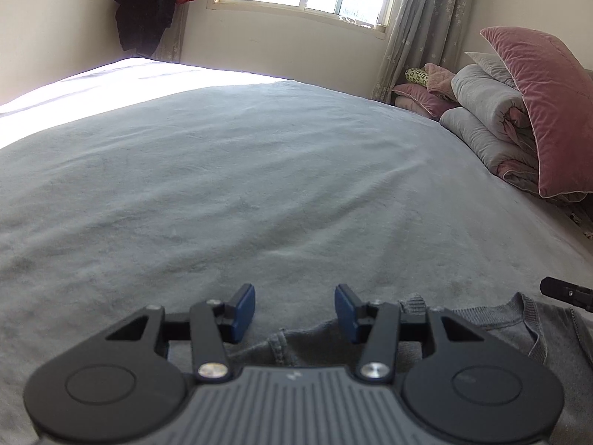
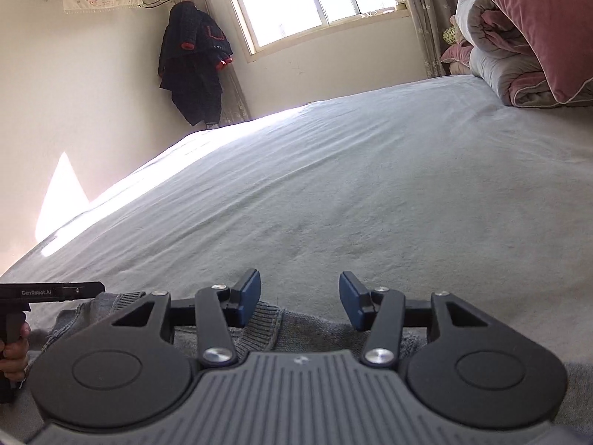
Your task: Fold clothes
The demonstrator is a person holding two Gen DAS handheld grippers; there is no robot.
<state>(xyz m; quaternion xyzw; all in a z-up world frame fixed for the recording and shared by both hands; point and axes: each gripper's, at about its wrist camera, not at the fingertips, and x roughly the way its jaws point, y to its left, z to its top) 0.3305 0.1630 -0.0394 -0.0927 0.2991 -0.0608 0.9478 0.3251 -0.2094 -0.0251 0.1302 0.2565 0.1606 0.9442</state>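
Right under my left gripper (image 1: 294, 313) lies the grey sweater (image 1: 500, 333), its knitted edge bunched just below the blue pads; the jaws stand wide apart with nothing between them. I judge I hold it low over the cloth so either pad can drop onto an edge. At about three o'clock in that view the tip of the other tool pokes in just above the sweater's neckline.

Moving across, my right gripper (image 2: 299, 302) hovers over the same sweater (image 2: 267, 319), a ribbed hem or cuff showing between its fingers, jaws likewise spread and holding nothing. At nine o'clock there, a hand (image 2: 15, 352) grips the left tool's handle.

Both tools sit side by side at the near edge of the bed (image 2: 333, 185), whose grey cover stretches away towards twelve o'clock, bare enough for spreading cloth. Rolled bedding and a pink pillow (image 1: 545, 111) are stacked at two o'clock, well apart from the sweater.

Most of the sweater is hidden beneath the tools, so I cannot tell whether it lies crumpled or already folded.
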